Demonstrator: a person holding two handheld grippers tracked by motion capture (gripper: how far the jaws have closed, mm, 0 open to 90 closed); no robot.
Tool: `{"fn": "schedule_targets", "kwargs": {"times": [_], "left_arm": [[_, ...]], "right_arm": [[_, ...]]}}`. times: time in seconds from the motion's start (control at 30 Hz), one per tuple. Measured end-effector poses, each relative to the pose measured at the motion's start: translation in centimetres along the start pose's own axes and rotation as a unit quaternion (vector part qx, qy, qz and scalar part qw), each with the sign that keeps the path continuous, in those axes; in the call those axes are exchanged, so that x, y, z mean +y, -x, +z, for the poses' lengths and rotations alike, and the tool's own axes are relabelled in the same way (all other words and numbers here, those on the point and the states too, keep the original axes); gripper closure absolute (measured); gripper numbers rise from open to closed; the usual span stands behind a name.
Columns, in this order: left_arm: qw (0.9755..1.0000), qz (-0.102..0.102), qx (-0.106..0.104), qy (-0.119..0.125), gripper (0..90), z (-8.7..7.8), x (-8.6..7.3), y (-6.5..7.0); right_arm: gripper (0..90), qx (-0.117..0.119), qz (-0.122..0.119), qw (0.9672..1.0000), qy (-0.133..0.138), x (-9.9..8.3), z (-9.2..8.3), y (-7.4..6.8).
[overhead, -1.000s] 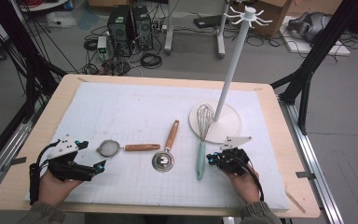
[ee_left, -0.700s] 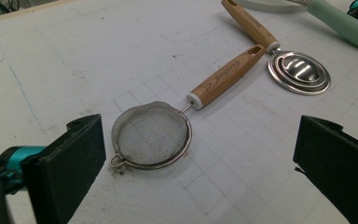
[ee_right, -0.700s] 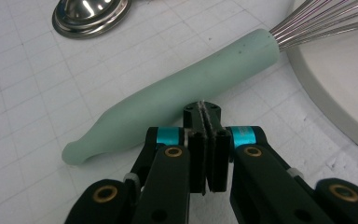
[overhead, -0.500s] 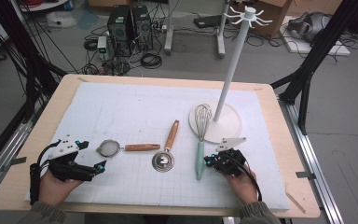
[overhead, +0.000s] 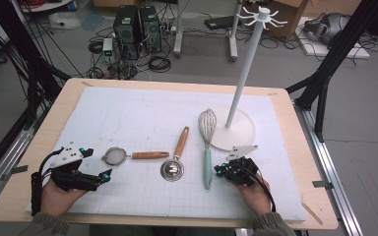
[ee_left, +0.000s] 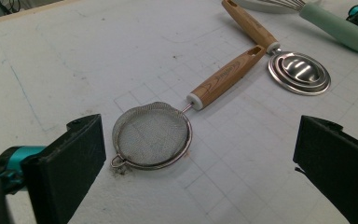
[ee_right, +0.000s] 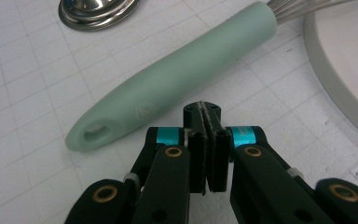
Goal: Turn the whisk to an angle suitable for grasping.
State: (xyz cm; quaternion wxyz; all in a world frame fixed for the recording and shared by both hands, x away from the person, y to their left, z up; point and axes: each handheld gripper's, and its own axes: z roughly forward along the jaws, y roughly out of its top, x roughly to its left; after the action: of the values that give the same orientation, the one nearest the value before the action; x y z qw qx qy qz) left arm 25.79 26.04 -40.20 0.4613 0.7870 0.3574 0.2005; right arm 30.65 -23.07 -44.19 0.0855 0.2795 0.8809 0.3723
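Note:
A small mesh strainer (overhead: pixel 113 156) with a wooden handle lies on the white mat (overhead: pixel 128 118). To its left my left gripper (overhead: pixel 96 161) is open. In the left gripper view the strainer (ee_left: pixel 151 136) lies flat, just beyond the wide gap of the left gripper (ee_left: pixel 200 140). A steel ladle (overhead: pixel 172 169) with a wooden handle lies mid-mat. A whisk (overhead: pixel 207 162) with a mint handle lies to its right. My right gripper (overhead: pixel 220 170) is shut and empty beside that handle. In the right gripper view the right gripper (ee_right: pixel 207 112) almost touches the handle (ee_right: pixel 177 95).
A white hook stand (overhead: pixel 243 69) rises from a round base (overhead: pixel 241 130) at the back right of the mat; the whisk's wires reach its rim. The base edge (ee_right: pixel 349 70) curves past in the right gripper view. Cables, computer towers and frame legs are on the floor beyond the table.
My right gripper has edged slightly left, closer to the whisk handle. The left gripper and the utensils have stayed put.

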Motion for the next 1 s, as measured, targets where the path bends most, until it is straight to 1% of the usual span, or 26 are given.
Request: {"fn": "schedule_targets", "kwargs": {"times": [0.23, 0.33, 0.4, 0.43, 0.47, 0.5, 0.53, 0.57, 0.6, 0.63, 0.67, 0.7, 0.73, 0.8, 0.83, 0.93, 0.97, 1.0], "left_arm": [[1.0, -0.001, 0.0, 0.001, 2.7, 0.0, 0.0, 0.0], [1.0, 0.0, 0.001, 0.001, 2.7, 0.0, 0.0, 0.0], [1.0, 0.0, 0.001, 0.001, 2.7, 0.0, 0.0, 0.0], [1.0, 0.0, 0.0, 0.0, 2.7, 0.0, 0.0, 0.0], [1.0, 0.0, 0.0, 0.001, 2.7, 0.0, 0.0, 0.0], [1.0, -0.001, 0.0, 0.001, 2.7, 0.0, 0.0, 0.0], [1.0, 0.0, 0.001, 0.001, 2.7, -0.1, 0.0, 0.0], [1.0, 0.0, 0.001, 0.001, 2.7, -0.1, 0.0, 0.0], [1.0, -0.001, 0.002, 0.001, 2.7, -0.1, 0.0, 0.0], [1.0, 0.0, 0.002, 0.001, 2.7, -0.1, 0.0, 0.0], [1.0, 0.0, 0.001, 0.001, 2.7, -0.1, 0.0, 0.0], [1.0, 0.0, 0.002, 0.001, 2.7, -0.1, 0.0, 0.0], [1.0, 0.0, 0.002, 0.001, 2.7, -0.1, 0.0, 0.0], [1.0, 0.001, 0.002, 0.001, 2.7, -0.1, 0.0, 0.0], [1.0, 0.001, 0.001, 0.001, 2.7, -0.1, 0.0, 0.0], [1.0, 0.001, 0.0, 0.002, 2.7, -0.1, 0.0, 0.0], [1.0, 0.001, 0.0, 0.002, 2.7, -0.1, 0.0, 0.0], [1.0, 0.002, 0.001, 0.003, 2.7, -0.1, 0.0, 0.0]], "right_arm": [[89.2, 0.0, -0.001, 1.0, 0.003, 0.0, 0.0, 0.0], [87.5, 0.0, 0.001, 1.0, 0.01, 0.0, -0.1, 0.0], [83.6, 0.006, 0.009, 0.9997, 0.021, 0.1, -0.2, 0.0], [83.6, 0.006, 0.009, 0.9997, 0.021, 0.1, -0.2, 0.0], [81.5, 0.012, 0.014, 0.9995, 0.026, 0.2, -0.2, -0.1], [78.6, 0.012, 0.013, 0.9993, 0.034, 0.5, -0.2, -0.4], [78.6, 0.012, 0.013, 0.9993, 0.034, 0.5, -0.2, -0.4], [77.1, 0.014, 0.011, 0.999, 0.041, 0.9, -0.1, -0.7], [74.3, 0.014, 0.011, 0.999, 0.041, 0.9, -0.1, -0.7], [71.4, 0.018, 0.016, 0.9985, 0.049, 1.2, -0.1, -0.9], [68.4, 0.017, 0.016, 0.9984, 0.052, 1.4, 0.0, -1.1], [68.4, 0.017, 0.016, 0.9984, 0.052, 1.4, 0.0, -1.1], [66.4, 0.013, 0.016, 0.9983, 0.055, 1.6, 0.0, -1.3], [62.6, 0.018, 0.018, 0.9979, 0.06, 2.0, 0.2, -1.8], [57.5, 0.018, 0.017, 0.998, 0.059, 2.5, 0.6, -2.4], [53.6, 0.02, 0.019, 0.9981, 0.055, 2.9, 1.0, -3.0], [51.3, 0.022, 0.017, 0.9981, 0.054, 3.1, 1.2, -3.3], [47.3, 0.02, 0.018, 0.9984, 0.049, 3.5, 1.7, -3.9]]}}
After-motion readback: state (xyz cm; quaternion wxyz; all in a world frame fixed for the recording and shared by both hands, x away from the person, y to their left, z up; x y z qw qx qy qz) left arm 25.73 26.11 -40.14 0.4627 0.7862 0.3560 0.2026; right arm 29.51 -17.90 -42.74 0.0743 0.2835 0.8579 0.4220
